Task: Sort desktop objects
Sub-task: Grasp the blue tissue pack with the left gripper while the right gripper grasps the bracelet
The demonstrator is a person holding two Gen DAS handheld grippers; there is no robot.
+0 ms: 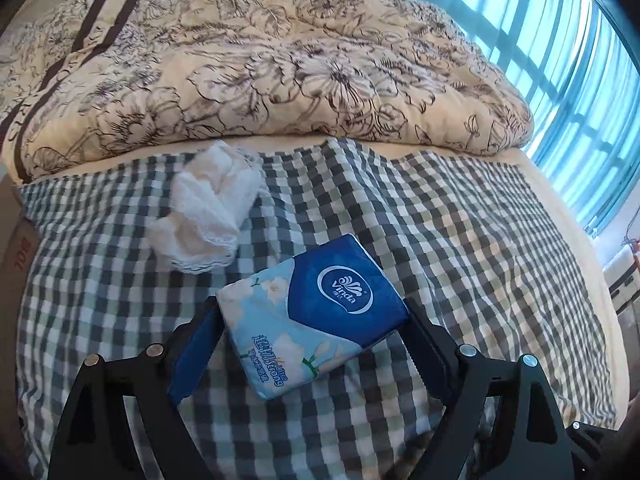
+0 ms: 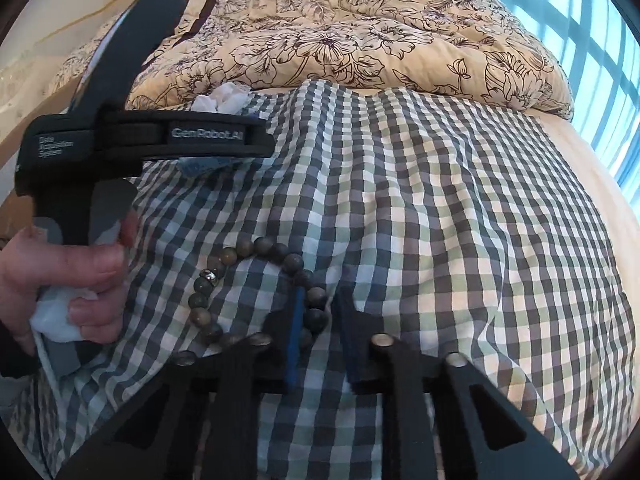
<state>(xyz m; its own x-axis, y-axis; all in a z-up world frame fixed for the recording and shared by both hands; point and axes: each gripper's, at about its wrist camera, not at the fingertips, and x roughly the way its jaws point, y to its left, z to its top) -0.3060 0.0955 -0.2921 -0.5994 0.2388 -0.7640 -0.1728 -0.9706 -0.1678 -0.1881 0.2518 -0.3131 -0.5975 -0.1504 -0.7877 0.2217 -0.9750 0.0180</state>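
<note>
In the left wrist view my left gripper (image 1: 312,312) is shut on a blue Vinda tissue pack (image 1: 312,316), one finger on each side, just above the checkered cloth (image 1: 440,220). A crumpled white lace cloth (image 1: 208,208) lies beyond the pack. In the right wrist view my right gripper (image 2: 318,304) has its fingers closed on the right side of a dark bead bracelet (image 2: 256,280) lying on the checkered cloth (image 2: 440,200). The left gripper's body (image 2: 140,136) and the hand holding it (image 2: 80,280) show at the left. The white lace cloth (image 2: 224,98) peeks out behind it.
A floral quilt (image 1: 280,64) is bunched along the far side of the bed. A cardboard box (image 1: 16,248) stands at the left edge. A window with blue curtains (image 1: 560,60) is at the right.
</note>
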